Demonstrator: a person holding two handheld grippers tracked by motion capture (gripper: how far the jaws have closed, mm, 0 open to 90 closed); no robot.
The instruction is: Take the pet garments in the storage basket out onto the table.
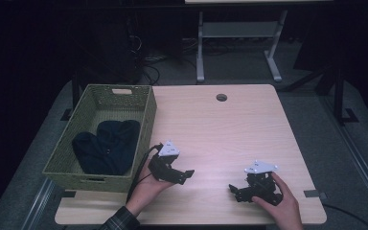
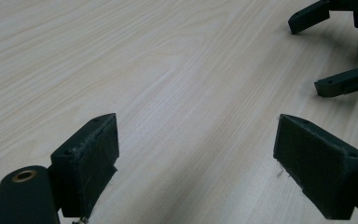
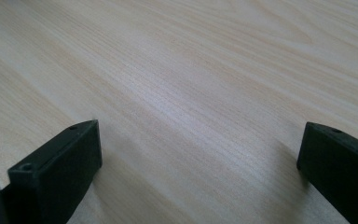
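Clearly soft and light, the dark cloth [image 1: 106,146] in the basket [image 1: 146,125] left of my empty, spread-jawed left gripper [image 1: 186,174] wants a pinch at a raised fold.

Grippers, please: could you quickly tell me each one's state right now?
Left gripper: open, holding nothing.
Right gripper: open, holding nothing.

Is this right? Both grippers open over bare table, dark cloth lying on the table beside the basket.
Not quite. The dark cloth lies inside the green basket, not beside it, as the high view shows. The left gripper and right gripper are open over the bare table.
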